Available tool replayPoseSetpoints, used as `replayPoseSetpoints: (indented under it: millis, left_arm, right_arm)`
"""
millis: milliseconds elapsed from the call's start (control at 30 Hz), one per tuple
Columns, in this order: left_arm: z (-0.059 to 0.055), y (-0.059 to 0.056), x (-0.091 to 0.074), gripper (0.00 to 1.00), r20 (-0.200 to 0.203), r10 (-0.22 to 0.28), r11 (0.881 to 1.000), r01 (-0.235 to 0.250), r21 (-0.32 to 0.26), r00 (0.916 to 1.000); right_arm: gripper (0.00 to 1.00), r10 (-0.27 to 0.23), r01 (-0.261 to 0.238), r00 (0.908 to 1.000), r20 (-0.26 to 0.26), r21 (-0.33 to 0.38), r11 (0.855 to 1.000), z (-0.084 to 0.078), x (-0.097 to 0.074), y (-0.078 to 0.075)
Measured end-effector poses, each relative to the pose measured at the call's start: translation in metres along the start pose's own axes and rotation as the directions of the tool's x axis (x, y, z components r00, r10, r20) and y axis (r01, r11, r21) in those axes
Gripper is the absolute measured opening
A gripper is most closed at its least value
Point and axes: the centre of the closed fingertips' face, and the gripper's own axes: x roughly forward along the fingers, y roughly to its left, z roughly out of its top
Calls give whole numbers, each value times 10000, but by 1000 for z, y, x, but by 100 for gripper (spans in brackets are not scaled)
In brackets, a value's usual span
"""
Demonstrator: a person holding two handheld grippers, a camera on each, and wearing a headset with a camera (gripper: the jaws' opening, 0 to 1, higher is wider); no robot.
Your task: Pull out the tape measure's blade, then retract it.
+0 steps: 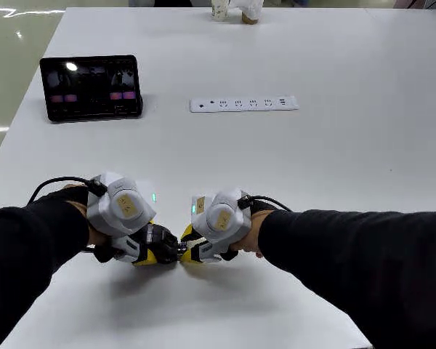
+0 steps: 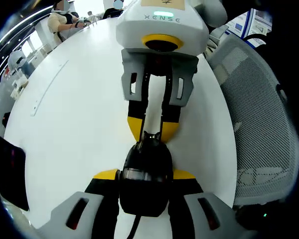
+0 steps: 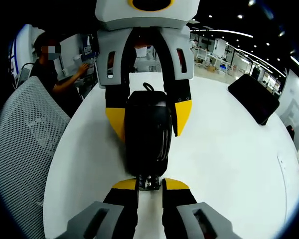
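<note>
The left gripper (image 2: 145, 174) fingers clamp the black plastic tape measure case (image 2: 145, 162), well nearer the person than the white power strip (image 1: 244, 104). The right gripper (image 3: 149, 185) fingers pinch its metal blade tip (image 3: 149, 180). Risk: this narrow pinch slips off once pulling starts.

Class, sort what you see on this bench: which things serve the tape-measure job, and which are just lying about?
In the job: tape measure, left gripper, right gripper.
Lying about: tablet, power strip, white item at the far edge, too small to identify.
</note>
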Motion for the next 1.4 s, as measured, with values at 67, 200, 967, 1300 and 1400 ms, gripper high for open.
replayPoseSetpoints:
  millis: [67,200,967,1300,1400]
  left_arm:
    - [0,0,0,32,11,-6,10000,6,7,10000]
    - [0,0,0,32,11,-18,10000,18,6,10000]
    - [0,-1,-1,32,-14,36,10000,-36,-78,10000]
    - [0,-1,-2,32,-11,8,9999,-9,-133,10000]
    - [-1,-1,-2,31,-30,18,9999,-18,-101,10000]
  right_arm:
    - [14,14,-14,10000,-10,-134,9999,2,1,1]
    - [13,68,-71,9999,-124,-231,9997,1,1,1]
    - [11,403,-402,9990,-212,41,9992,-2,-1,1]
    - [11,392,-387,9987,-316,164,9991,-8,-6,0]
    - [11,381,-375,9988,-315,199,9991,-8,-6,0]
